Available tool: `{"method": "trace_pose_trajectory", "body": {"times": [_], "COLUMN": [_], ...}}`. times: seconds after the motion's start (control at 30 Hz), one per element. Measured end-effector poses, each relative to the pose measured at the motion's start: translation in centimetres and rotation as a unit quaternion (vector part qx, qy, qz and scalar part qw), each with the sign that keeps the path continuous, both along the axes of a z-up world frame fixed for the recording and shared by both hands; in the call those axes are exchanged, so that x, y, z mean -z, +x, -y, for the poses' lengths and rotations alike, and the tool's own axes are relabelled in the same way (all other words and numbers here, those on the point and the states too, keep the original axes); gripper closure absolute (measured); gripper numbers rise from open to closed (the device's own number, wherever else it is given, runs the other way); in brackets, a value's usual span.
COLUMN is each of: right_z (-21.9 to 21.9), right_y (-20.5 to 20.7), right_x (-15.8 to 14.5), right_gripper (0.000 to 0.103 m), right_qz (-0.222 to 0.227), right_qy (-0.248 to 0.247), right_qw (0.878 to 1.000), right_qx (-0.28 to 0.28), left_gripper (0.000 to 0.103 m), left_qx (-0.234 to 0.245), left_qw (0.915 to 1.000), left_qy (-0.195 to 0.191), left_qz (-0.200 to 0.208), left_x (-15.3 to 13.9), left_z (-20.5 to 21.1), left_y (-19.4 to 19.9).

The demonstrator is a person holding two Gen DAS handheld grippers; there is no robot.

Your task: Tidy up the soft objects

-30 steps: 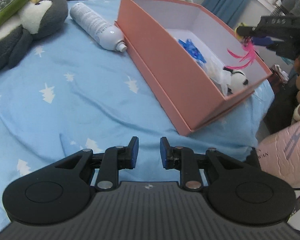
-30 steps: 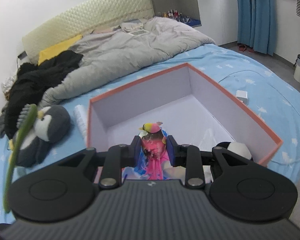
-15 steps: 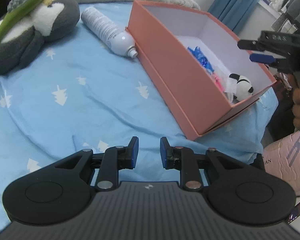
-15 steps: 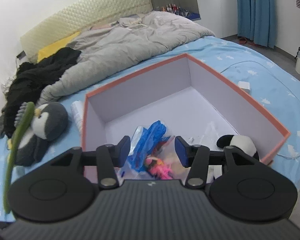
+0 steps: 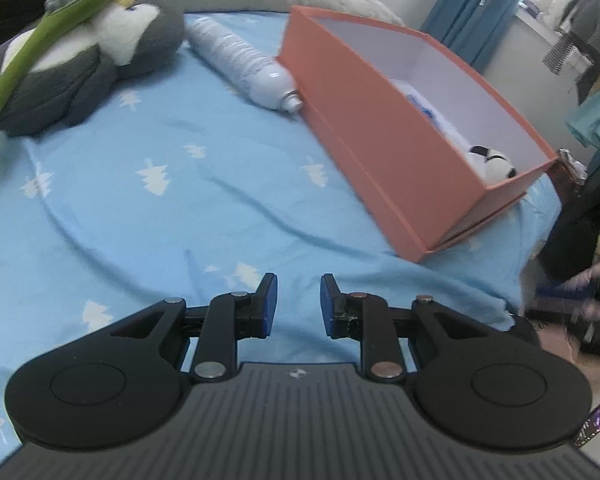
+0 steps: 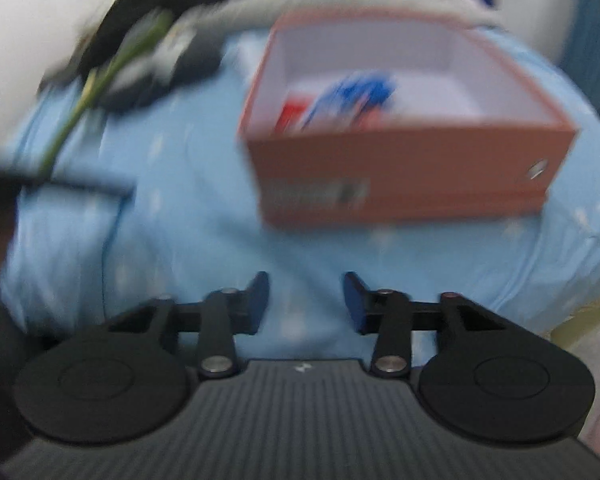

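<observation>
Right now my soft things sit in two places: a small black-and-white plush (image 5: 494, 162) lies in the near corner of the orange box (image 5: 384, 148), with a blue-and-pink bundle (image 6: 352, 98) deeper inside, blurred in my right view. The grey penguin plush (image 5: 84, 64) lies on the bed (image 5: 172, 200) well apart from the box, a green stalk (image 5: 44, 44) across it. A white bottle (image 5: 248, 68) lies between them, its cap touching the box wall. My left gripper (image 5: 295, 300) hangs over bare sheet, its jaws apart with nothing between them. My right gripper (image 6: 306, 300) has just been closing, yet its jaws stand apart and empty, over the sheet in front of the box.
</observation>
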State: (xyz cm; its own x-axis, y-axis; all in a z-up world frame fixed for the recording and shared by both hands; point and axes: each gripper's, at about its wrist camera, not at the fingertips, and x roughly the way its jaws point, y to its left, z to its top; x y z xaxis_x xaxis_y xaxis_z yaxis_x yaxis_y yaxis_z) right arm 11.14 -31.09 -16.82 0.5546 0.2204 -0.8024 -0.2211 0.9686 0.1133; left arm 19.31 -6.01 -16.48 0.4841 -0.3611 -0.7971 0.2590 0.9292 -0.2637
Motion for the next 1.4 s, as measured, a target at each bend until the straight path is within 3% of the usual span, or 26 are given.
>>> {"method": "trace_pose_trajectory", "body": {"times": [0.1, 0.17, 0.3, 0.43, 0.6, 0.8, 1.03, 1.4], "right_z": [-1.9, -3.5, -6.0, -8.0, -9.2, -9.5, -8.6, -8.5], "right_y": [-0.4, -0.6, -0.8, -0.7, -0.9, -1.2, -2.0, -1.2], "right_x": [3.1, 5.3, 9.3, 13.6, 17.7, 21.7, 25.5, 29.8], "right_gripper": [0.086, 0.088, 0.09, 0.09, 0.09, 0.09, 0.09, 0.089], "right_qz": [-0.035, -0.042, -0.054, -0.051, -0.054, -0.056, -0.069, -0.101], "right_qy": [-0.05, -0.104, -0.152, -0.197, -0.226, -0.247, -0.257, -0.237], "right_qw": [0.995, 0.981, 0.939, 0.885, 0.832, 0.791, 0.757, 0.735], "right_qx": [-0.082, -0.159, -0.303, -0.419, -0.504, -0.556, -0.597, -0.628], "left_gripper": [0.076, 0.076, 0.076, 0.076, 0.076, 0.076, 0.076, 0.076], "left_qx": [-0.012, -0.018, -0.028, -0.039, -0.047, -0.048, -0.043, -0.046], "left_qw": [0.9999, 0.9998, 0.9993, 0.9985, 0.9974, 0.9967, 0.997, 0.9969], "left_qy": [0.003, 0.007, 0.024, 0.038, 0.054, 0.063, 0.064, 0.064], "left_qz": [0.002, 0.002, 0.001, -0.003, -0.01, -0.017, -0.007, -0.001], "left_x": [0.5, 0.7, 1.4, 2.1, 2.9, 4.1, 4.9, 5.0], "left_z": [-1.2, -2.0, -3.3, -4.4, -4.9, -4.6, -3.3, -2.6], "left_y": [0.3, 0.4, 0.6, 0.7, 0.9, 1.8, 2.7, 4.2]}}
